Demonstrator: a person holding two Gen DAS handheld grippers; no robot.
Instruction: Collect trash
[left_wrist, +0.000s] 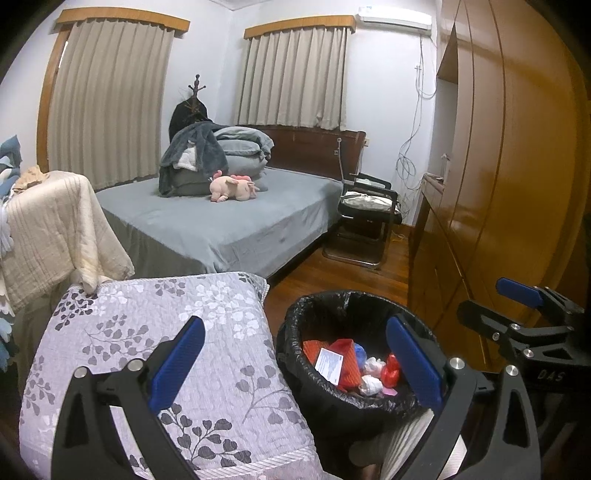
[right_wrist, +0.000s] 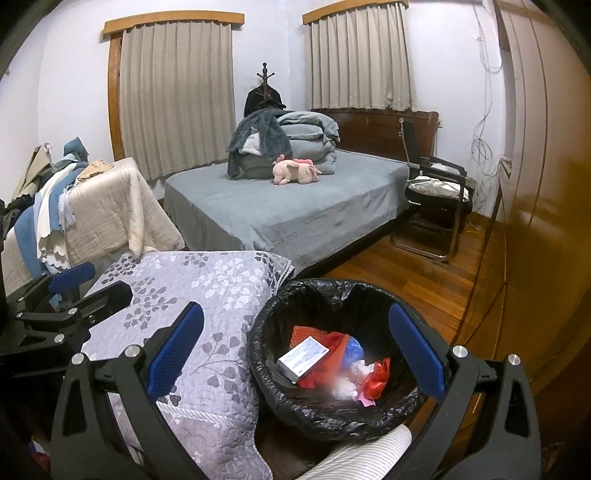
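Observation:
A bin with a black liner (left_wrist: 295, 332) (right_wrist: 266, 369) stands on the wood floor beside a floral quilt. Inside lie a white carton (left_wrist: 330, 363) (right_wrist: 303, 358), red and orange wrappers (right_wrist: 376, 376), a blue scrap and crumpled white tissue (left_wrist: 371, 384). My left gripper (left_wrist: 295, 363) is open and empty, held above the quilt's edge and the bin. My right gripper (right_wrist: 295, 356) is open and empty above the bin; it also shows at the right edge of the left wrist view (left_wrist: 517, 306). The left gripper shows at the left of the right wrist view (right_wrist: 70, 288).
The floral quilt (left_wrist: 155, 350) (right_wrist: 192, 314) covers a seat left of the bin. A grey bed (left_wrist: 221, 218) (right_wrist: 295, 206) with folded bedding and a pink plush (right_wrist: 295, 170) lies behind. A black chair (left_wrist: 369, 218) and a wooden wardrobe (left_wrist: 498, 184) stand right. A striped sleeve (right_wrist: 362, 458) is below.

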